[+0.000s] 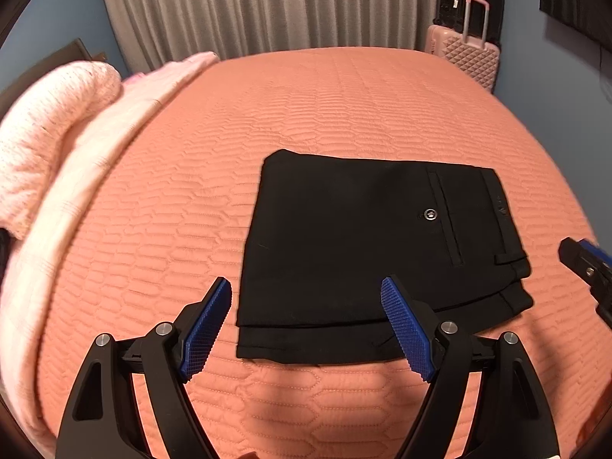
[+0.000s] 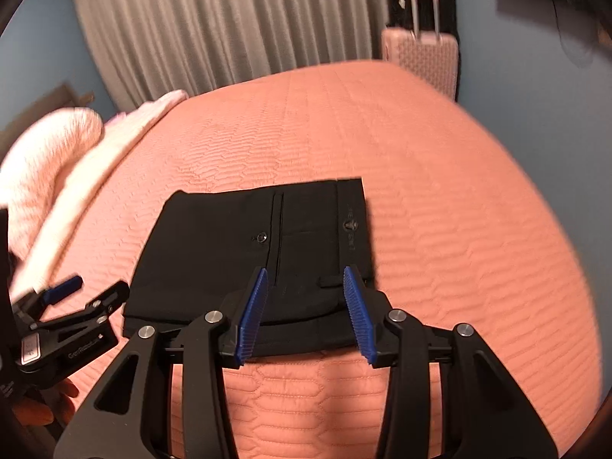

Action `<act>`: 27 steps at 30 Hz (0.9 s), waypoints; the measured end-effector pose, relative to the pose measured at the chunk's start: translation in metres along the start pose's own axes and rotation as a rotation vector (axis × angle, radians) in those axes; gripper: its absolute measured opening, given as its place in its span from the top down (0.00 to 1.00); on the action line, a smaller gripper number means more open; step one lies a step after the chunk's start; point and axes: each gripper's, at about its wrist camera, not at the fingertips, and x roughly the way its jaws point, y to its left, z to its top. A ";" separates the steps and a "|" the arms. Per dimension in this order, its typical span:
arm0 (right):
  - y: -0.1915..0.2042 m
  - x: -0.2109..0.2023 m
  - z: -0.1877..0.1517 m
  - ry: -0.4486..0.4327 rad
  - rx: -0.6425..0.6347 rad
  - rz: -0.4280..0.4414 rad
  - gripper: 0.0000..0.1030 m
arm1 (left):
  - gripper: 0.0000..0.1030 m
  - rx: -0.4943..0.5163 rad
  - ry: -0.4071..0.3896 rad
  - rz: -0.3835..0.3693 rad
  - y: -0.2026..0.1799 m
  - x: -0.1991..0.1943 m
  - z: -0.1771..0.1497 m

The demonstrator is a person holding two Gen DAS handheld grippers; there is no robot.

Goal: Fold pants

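A home bedroom: quilted coral bedspread (image 1: 344, 107), pleated grey curtains (image 1: 267, 4), pink suitcase (image 1: 464, 53) by the wall.

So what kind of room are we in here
Most likely a bedroom. The black pants lie folded on a bed with a quilted coral bedspread, long pleated curtains hang behind it, and a pink suitcase stands in the far corner.

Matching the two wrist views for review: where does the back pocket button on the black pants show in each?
Left wrist: the pocket button sits right of centre, on the right part of the folded pants.
Right wrist: the button sits left of centre, above the right gripper.
Shared landmark: the pink suitcase beyond the bed.
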 end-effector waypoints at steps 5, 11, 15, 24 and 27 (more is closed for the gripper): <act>-0.011 0.002 0.005 -0.041 -0.032 -0.008 0.60 | 0.24 -0.050 0.023 -0.050 0.020 0.008 0.002; -0.004 0.002 0.009 -0.061 -0.082 -0.028 0.60 | 0.24 -0.058 -0.001 -0.010 0.024 0.007 0.001; 0.000 0.012 0.008 -0.027 -0.099 -0.032 0.60 | 0.24 -0.046 0.009 -0.004 0.024 0.011 0.001; -0.005 0.015 0.010 -0.009 -0.021 -0.031 0.60 | 0.24 -0.039 0.007 0.027 0.029 0.016 -0.002; 0.005 0.012 0.009 -0.042 -0.091 -0.091 0.60 | 0.24 -0.028 0.002 0.044 0.026 0.015 -0.001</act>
